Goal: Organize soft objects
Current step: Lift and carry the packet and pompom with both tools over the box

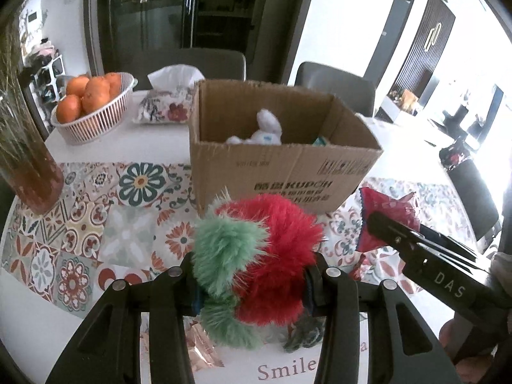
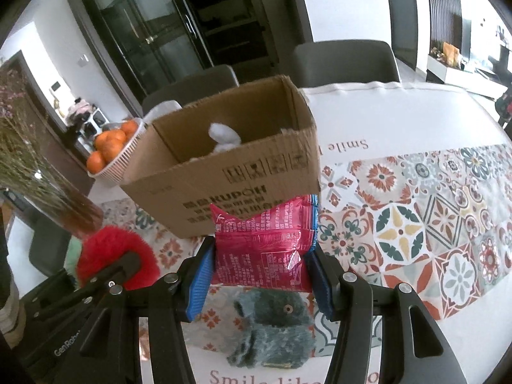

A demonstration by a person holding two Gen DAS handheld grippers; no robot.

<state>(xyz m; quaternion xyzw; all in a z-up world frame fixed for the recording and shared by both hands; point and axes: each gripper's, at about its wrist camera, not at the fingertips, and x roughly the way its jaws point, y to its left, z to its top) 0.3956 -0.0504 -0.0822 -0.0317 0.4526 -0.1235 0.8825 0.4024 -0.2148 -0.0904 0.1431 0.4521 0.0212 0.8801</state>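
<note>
Beneath both grippers spreads the worktop [image 2: 400,118], white with a band of patterned tile print crossing it and the word "Smile" printed near its close edge. Just ahead of the two grippers stands the open cardboard box [image 1: 281,166], its near wall facing them, with a white plush toy [image 1: 267,128] lying inside against the far side. Ahead and to the left of the left gripper, beyond the box's left corner, sit a white slatted basket [image 1: 92,124] of oranges [image 1: 92,92] and a floral tissue pack [image 1: 166,105]; a vase [image 1: 28,172] of dried stems stands nearer on that same side. Clamped between the pads of the left gripper [image 1: 252,283] is a fluffy red and green plush [image 1: 259,249], raised above the worktop and short of the box. To its right, the right gripper [image 2: 260,275] is closed on a red foil snack packet [image 2: 262,246], its blue pads pressing the packet's two sides, also held in the air just in front of the box wall. Directly under the right gripper, on the worktop, lies a dark grey-green fuzzy toy [image 2: 275,329], touching neither gripper.
</note>
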